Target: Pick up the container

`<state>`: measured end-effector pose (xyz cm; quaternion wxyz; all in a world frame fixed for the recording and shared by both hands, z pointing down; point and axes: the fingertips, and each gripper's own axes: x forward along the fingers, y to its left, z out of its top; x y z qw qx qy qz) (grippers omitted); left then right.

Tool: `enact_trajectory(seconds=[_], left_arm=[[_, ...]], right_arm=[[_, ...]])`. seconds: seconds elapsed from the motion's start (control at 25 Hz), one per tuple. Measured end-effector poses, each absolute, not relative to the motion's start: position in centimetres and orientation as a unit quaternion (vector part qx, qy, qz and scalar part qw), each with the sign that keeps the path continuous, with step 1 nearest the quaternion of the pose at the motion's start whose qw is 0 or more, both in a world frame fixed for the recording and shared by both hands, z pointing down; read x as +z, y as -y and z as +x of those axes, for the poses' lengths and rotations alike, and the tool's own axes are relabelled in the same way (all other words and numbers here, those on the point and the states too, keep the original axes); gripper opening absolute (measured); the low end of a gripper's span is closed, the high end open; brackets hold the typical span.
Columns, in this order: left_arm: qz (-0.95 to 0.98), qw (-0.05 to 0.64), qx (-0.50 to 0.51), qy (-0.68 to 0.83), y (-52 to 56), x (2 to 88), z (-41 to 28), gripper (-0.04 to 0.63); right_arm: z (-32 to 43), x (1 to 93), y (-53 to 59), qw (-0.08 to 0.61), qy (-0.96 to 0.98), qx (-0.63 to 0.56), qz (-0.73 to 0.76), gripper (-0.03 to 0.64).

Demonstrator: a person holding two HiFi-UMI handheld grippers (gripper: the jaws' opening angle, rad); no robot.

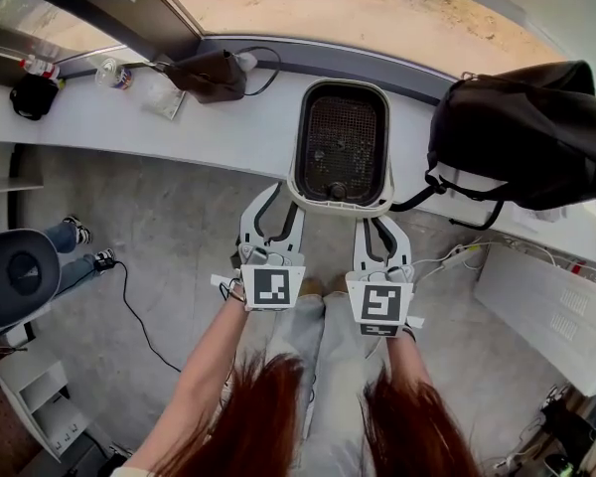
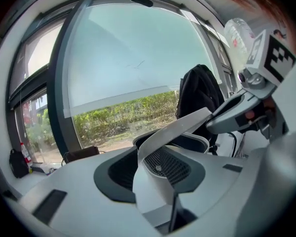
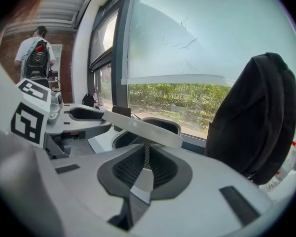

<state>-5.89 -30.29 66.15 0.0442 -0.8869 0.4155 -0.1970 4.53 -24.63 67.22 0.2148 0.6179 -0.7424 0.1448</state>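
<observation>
Both gape empty — my left claw (image 1: 279,205) and right claw (image 1: 380,229) — with the container (image 1: 340,137) at twelve o'clock, lengthwise six-to-twelve, equally near each.

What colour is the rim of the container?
The container has a cream-white rim around a dark mesh inside; the head view shows it best.

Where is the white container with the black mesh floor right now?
Head view, top centre: the white container sits on the white window ledge, just beyond the left tool and right tool, with the black backpack at its right.
</observation>
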Motion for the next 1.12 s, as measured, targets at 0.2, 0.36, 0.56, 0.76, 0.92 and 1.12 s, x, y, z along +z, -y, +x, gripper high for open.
enact_trajectory(seconds=[0.2, 0.36, 0.56, 0.76, 0.92, 1.12], left_arm=[[-0.896, 0.064, -0.206, -0.388, 30.7, 65.7, -4.9, 0.133], [-0.895, 0.062, -0.208, -0.390, 31.2, 65.2, -4.7, 0.132], [-0.893, 0.061, -0.218, -0.390, 31.7, 64.8, -4.7, 0.132], [-0.890, 0.045, -0.213, -0.401, 32.1, 64.6, -4.6, 0.132], [-0.886, 0.038, -0.212, -0.410, 32.5, 64.1, -4.4, 0.132], [-0.881, 0.041, -0.212, -0.421, 33.4, 63.5, -4.2, 0.121]], right_arm=[[4.8, 66.4, 24.6, 0.219, 0.732, 0.144, 0.629, 0.026], [5.4, 65.8, 24.2, 0.216, 0.722, 0.149, 0.640, 0.026], [6.3, 65.3, 23.6, 0.223, 0.713, 0.146, 0.649, 0.026], [7.0, 64.5, 23.9, 0.232, 0.718, 0.134, 0.643, 0.092], [7.7, 63.9, 24.7, 0.247, 0.720, 0.112, 0.638, 0.112], [9.2, 64.0, 26.3, 0.255, 0.717, 0.111, 0.640, 0.120]])
